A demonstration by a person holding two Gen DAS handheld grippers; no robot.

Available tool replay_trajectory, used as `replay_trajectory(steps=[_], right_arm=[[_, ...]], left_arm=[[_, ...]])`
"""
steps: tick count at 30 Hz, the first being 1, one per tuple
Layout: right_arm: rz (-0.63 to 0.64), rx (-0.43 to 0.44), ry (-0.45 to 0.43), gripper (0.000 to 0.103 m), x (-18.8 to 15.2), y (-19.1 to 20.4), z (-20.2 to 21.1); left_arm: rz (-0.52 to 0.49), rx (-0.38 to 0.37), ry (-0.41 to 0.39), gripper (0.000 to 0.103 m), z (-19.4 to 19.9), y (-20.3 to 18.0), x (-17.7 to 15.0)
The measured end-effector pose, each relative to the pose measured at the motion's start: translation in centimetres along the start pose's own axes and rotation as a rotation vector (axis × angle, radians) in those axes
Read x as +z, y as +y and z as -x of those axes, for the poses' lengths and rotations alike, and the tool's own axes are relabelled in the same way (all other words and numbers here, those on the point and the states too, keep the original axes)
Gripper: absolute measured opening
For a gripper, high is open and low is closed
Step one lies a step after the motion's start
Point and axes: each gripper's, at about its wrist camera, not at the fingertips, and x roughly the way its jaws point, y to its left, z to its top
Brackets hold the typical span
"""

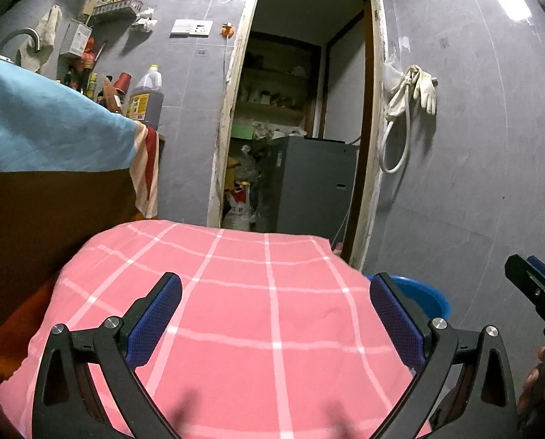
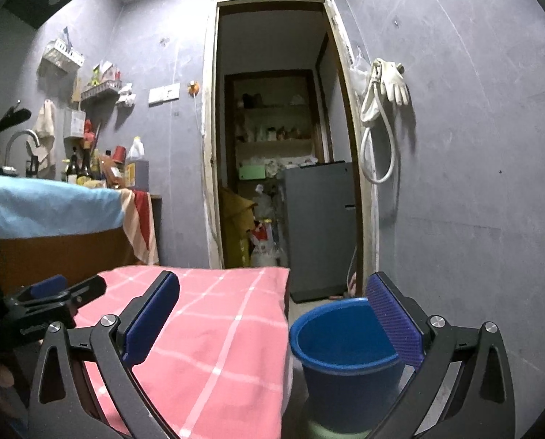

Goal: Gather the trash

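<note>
Right wrist view: right claw (image 2: 272,314) agape, empty; left claw (image 1: 276,314) likewise, over pink table (image 1: 235,292). No trash visible. Bucket (image 2: 345,358) near right, beside table. Risk: a careless swing tips it.

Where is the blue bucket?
The blue bucket stands on the floor just right of the pink checked cloth, before the doorway; the left wrist view shows only its rim.

Grey tiled walls (image 2: 473,146); open doorway (image 2: 272,128) onto dim storage room, shelves (image 2: 272,139), grey cabinet (image 2: 320,226).
</note>
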Motion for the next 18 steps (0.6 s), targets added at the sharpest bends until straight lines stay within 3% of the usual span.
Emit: replay_trajectory(steps=[8, 18], right_arm=[[0.011, -0.018, 0.066, 0.103, -2.1, 0.2, 0.0], [-0.003, -0.017, 0.082, 0.103, -2.7, -0.1, 0.0]], left_arm=[[-0.004, 0.019, 0.013, 0.101, 0.6, 0.2, -1.5], [-0.011, 0.031, 0.013, 0.101, 0.8, 0.2, -1.8]])
